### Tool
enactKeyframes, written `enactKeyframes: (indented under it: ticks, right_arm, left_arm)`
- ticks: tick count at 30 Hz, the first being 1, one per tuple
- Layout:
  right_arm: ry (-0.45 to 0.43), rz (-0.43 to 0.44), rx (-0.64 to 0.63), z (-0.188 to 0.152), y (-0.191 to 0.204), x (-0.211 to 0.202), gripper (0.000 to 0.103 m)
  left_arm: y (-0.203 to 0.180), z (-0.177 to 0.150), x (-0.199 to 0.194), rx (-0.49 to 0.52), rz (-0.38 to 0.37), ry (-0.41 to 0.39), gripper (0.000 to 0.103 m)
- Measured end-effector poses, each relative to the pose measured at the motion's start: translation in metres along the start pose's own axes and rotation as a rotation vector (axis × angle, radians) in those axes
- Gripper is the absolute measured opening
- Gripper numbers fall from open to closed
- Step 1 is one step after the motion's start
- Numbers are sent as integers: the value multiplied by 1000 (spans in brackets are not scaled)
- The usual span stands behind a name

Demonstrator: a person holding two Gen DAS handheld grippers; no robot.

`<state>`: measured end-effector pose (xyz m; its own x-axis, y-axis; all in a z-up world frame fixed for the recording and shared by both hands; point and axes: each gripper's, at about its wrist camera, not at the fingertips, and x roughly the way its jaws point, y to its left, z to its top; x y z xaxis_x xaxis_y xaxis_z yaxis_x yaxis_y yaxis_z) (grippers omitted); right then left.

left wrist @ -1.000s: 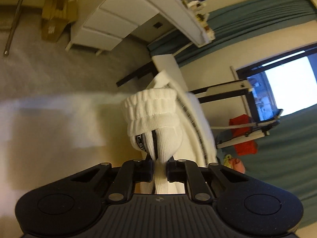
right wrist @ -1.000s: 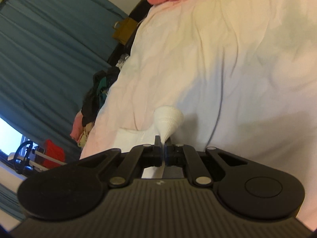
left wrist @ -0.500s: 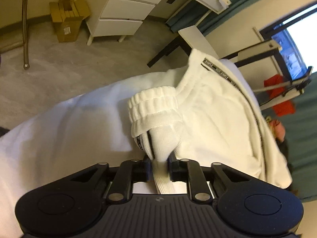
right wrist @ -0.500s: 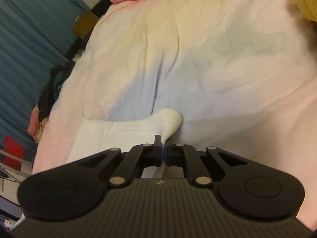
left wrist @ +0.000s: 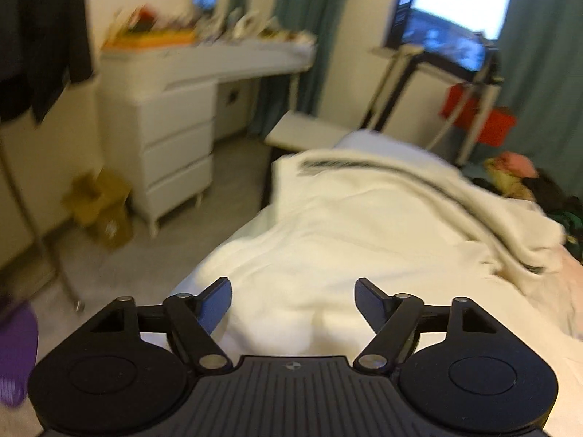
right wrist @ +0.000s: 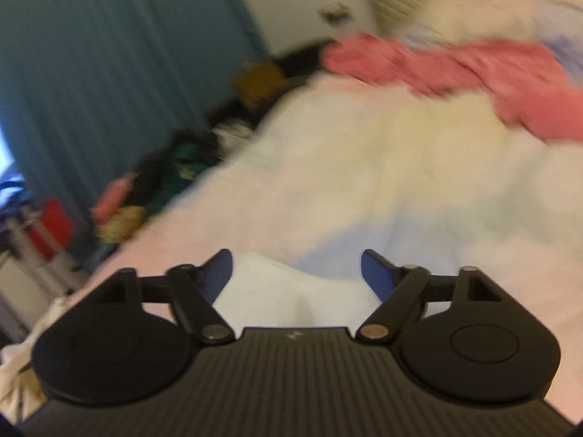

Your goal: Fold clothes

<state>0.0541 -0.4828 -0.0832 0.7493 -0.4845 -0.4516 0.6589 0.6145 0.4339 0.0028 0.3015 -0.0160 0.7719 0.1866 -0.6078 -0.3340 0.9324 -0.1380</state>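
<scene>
Lying spread over the bed, the cream-white knit garment with a dark stripe along its edge (left wrist: 364, 225) fills the centre and right of the left wrist frame, its far end bunched toward the upper middle. The left tongs (left wrist: 293, 300) sit at the bottom centre of that frame with their 2 blue-padded fingers (left wrist: 215, 306) spread wide apart and nothing between them; pale fabric shows in the gap just past them, though whether the pads touch it cannot be told.

In the right wrist frame the right tongs (right wrist: 297, 273) are likewise at the bottom centre, fingers parted and gripping nothing, with a flat white piece of the garment (right wrist: 291, 291) lying in the gap below them. Beyond it the pale, pink-tinged bed sheet (right wrist: 400, 182) stretches up the frame, blurred. A crumpled pink cloth (right wrist: 455, 69) lies across the upper right on the bed.

At the left of the left wrist frame stands a white 3-drawer unit (left wrist: 171, 149) under a cluttered white surface (left wrist: 233, 58), with a brown cardboard box (left wrist: 100, 207) on the floor at its foot. A bright window (left wrist: 459, 3) sits at the upper right, beside teal curtains (left wrist: 546, 73). A heap of mixed dark and coloured clothes (right wrist: 164, 189) lies at the left middle of the right wrist frame.
</scene>
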Motion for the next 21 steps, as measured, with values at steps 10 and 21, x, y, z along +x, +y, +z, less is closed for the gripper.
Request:
enactKeyframes:
  ticks: [10, 21]
  right_arm:
    - [-6, 416, -283, -25, 90, -61, 80]
    - [34, 600, -410, -63, 144, -68, 80]
  left_arm:
    - [-160, -22, -23, 216, -274, -140, 84]
    - [-245, -54, -5, 361, -333, -216, 89]
